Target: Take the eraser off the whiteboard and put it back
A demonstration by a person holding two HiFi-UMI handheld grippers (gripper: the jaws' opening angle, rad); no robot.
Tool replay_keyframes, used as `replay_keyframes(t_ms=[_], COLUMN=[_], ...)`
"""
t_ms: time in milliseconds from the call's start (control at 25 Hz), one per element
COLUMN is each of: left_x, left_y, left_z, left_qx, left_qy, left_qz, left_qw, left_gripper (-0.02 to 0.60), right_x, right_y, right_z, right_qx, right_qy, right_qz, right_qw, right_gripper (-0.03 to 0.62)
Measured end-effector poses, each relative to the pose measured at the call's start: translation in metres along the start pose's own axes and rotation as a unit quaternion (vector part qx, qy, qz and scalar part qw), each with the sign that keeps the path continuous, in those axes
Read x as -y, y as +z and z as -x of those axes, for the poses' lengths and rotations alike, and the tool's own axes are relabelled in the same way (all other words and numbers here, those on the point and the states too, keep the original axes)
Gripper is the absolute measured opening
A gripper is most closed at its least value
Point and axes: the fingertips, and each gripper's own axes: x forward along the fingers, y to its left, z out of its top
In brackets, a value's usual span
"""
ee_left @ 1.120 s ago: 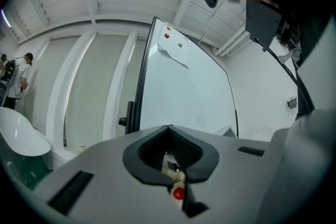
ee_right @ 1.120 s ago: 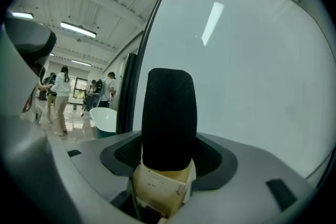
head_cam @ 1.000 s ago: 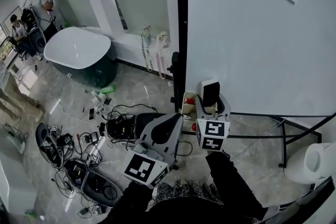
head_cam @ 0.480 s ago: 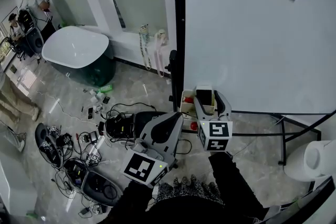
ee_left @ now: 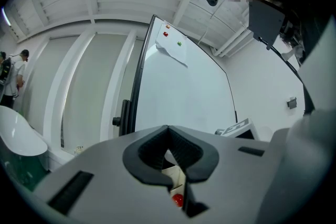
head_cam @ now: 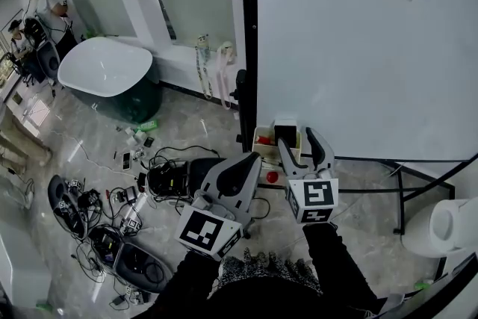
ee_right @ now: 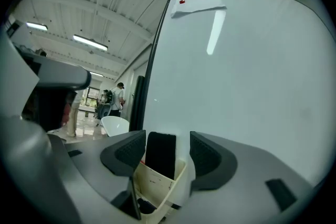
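My left gripper [head_cam: 249,166]: pale grey shell, black ribbed pads [ee_left: 181,150]. My right gripper [head_cam: 302,147]: same grey shell, dark curved jaws. White cube [head_cam: 208,233] on each, black square markers. Black sleeves [head_cam: 337,265]; speckled black-white garment [head_cam: 261,269] between.

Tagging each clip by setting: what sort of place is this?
Likely an indoor lab or test space, not a home: a large whiteboard, cables and equipment strewn on the tiled floor, and a freestanding bathtub nearby.
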Motion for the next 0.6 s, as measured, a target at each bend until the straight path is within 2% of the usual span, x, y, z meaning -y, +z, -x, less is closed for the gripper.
replay_keyframes(t_ms=[80, 200, 240, 600], left_x=[0.000, 0.001, 0.003, 0.026], left_y=[0.000, 0.001, 0.002, 0.002], left_z=[-0.004, -0.009, -0.009, -0.018], left_qx=[0.003, 0.006, 0.007, 0.008], left_qy=[0.000, 0.000, 0.000, 0.007], left_qz=[-0.001, -0.003, -0.003, -0.004], left_qw=[1.0000, 1.0000, 1.0000, 0.9999], left_gripper=[0.006, 0.006, 0.006, 0.006], right_x=[-0.002, -0.002, -0.002, 0.016], right_y=[0.007, 0.013, 0.016, 0.028], right_z=[0.006, 0.017, 0.021, 0.057], right_qx=[0.010, 0.017, 0.019, 0.037], right_qy=[0.011, 0.017, 0.017, 0.021], right_qz=[-0.001, 0.010, 0.012, 0.022], right_qw=[1.000, 1.000, 1.000, 0.999], right_gripper=[0.265, 0.131, 0.107, 0.012])
